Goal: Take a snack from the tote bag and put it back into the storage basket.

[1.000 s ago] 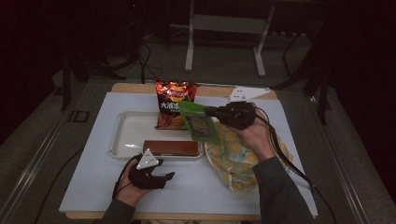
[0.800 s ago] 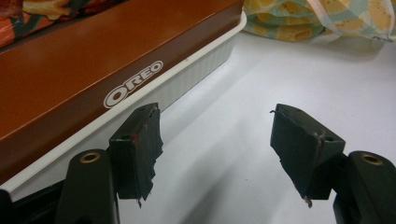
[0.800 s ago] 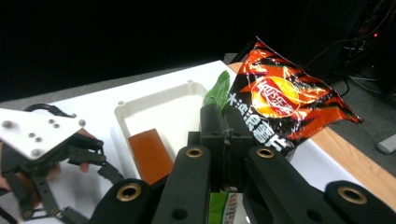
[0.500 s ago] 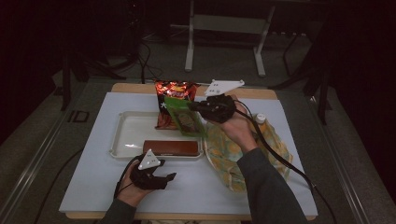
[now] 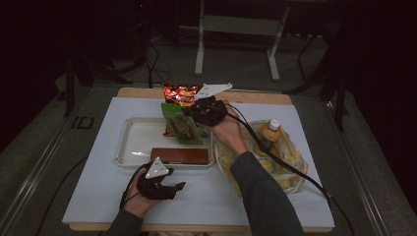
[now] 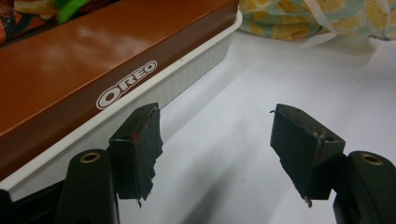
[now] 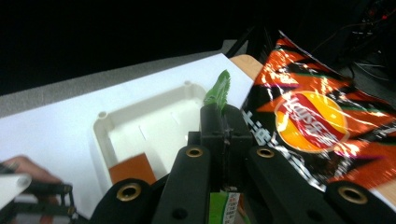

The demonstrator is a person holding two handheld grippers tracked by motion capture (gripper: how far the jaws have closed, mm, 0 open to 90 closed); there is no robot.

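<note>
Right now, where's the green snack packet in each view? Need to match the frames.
High view: green snack packet hangs centre, over the white tray, pinched by the right gripper.
Left gripper view: a green scrap at the top left edge, likely the packet.
Right gripper view: its edge pokes up above the shut jaws, centre.
Shared landmark: the brown Oreo box in the tray.

I see a white table. A white tray sits on it near the middle. A yellow patterned bag lies flat to the right of the tray. A red snack bag stands at the far edge, behind the tray.
</note>
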